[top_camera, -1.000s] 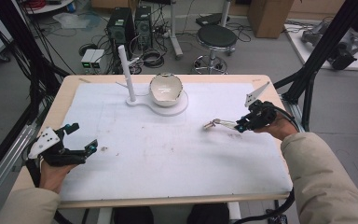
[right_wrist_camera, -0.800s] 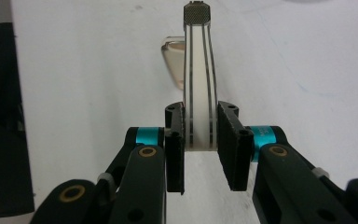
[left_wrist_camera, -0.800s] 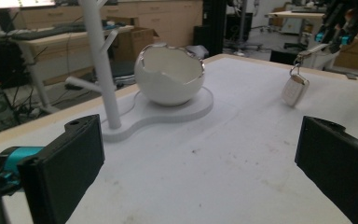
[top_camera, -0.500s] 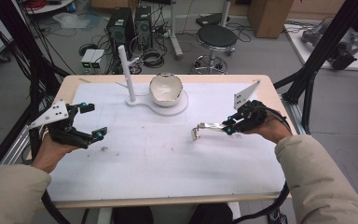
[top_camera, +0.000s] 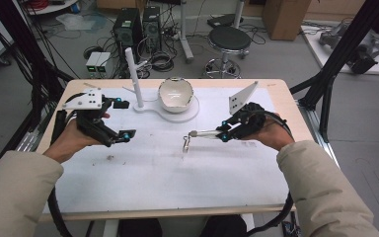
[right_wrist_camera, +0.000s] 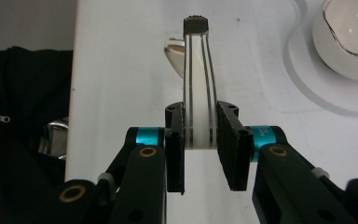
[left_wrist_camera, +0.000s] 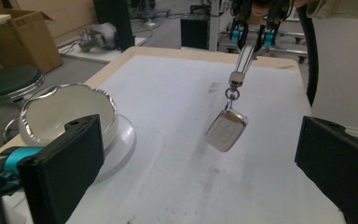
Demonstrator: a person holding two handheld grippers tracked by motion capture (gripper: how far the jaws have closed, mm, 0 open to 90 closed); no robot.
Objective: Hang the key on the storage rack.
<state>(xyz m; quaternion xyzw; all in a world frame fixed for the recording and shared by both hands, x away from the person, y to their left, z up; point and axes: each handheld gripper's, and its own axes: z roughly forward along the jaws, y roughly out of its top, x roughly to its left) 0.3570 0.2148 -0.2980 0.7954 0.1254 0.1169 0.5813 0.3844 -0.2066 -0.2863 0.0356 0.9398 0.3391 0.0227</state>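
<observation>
Right hand-held gripper pinches the keychain strap, tag dangling above the tabletop; left hand-held gripper spread wide: probably steady the tag before hanging it on the stand.

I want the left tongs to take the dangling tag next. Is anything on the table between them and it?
Nothing visible stands between. The left tongs are open and face the metal tag, which hangs from the strap in the right tongs. The bowl sits off to the side.
</observation>
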